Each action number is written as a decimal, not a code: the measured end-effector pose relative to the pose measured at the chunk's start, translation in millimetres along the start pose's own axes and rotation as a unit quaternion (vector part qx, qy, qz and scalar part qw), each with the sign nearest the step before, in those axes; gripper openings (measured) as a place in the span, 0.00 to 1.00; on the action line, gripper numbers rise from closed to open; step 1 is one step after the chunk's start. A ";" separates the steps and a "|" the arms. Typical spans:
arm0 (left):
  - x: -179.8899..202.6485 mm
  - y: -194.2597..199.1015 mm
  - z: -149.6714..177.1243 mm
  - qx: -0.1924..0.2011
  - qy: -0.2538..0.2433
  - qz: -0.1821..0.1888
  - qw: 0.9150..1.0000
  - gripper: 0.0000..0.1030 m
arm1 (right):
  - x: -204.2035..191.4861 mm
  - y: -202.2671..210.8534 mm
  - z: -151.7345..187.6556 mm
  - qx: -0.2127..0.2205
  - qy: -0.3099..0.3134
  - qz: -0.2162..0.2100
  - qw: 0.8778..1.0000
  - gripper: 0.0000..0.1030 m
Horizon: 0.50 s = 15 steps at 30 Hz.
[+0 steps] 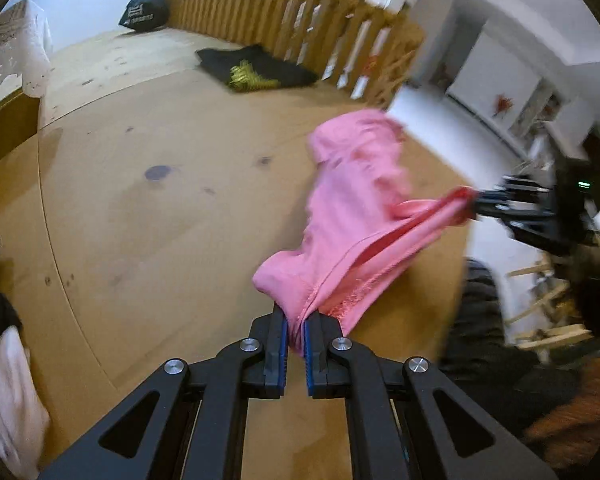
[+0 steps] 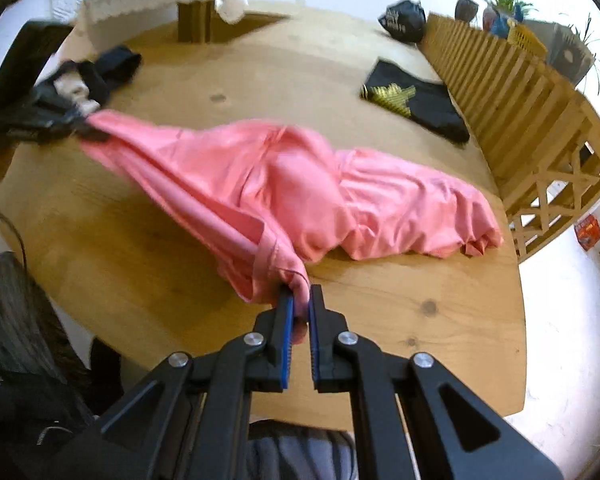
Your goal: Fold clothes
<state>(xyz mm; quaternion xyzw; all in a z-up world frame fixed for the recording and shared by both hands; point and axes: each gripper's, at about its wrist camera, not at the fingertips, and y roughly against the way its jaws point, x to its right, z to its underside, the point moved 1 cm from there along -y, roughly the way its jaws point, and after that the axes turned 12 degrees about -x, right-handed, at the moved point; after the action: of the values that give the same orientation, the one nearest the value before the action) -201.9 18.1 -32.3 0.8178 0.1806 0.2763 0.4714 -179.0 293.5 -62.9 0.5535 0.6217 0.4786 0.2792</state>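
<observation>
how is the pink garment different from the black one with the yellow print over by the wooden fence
The pink garment is pinched by the left gripper and the right gripper and partly lifted; the black garment lies untouched on the table. The pink one is bunched and stretched out long; the black one looks folded flat. The pink one is plain; the black one carries a yellow print. Both rest on the same wooden table.

Pink garment point(image 2: 284, 184), bunched, stretched above wooden table, far end resting
</observation>
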 end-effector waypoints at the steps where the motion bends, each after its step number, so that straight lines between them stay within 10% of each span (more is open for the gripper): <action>1: 4.9 6.0 -3.5 0.000 -0.011 -0.010 1.000 0.05 | 2.0 6.3 1.0 0.007 -0.003 0.001 1.000 0.06; 9: -23.0 -56.7 -78.1 -0.067 0.009 -0.035 0.997 0.06 | 53.9 -44.2 -47.0 -0.006 -0.025 0.017 1.000 0.06; 15: -61.5 -100.8 -122.9 -0.085 0.071 -0.064 0.992 0.40 | 93.0 -92.9 -73.8 -0.036 -0.070 0.020 0.997 0.10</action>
<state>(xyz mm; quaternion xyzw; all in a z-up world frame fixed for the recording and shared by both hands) -330.0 115.8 -87.9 0.7397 0.2419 0.3172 0.5420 -304.4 367.9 -101.4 0.5872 0.5719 0.4667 0.3322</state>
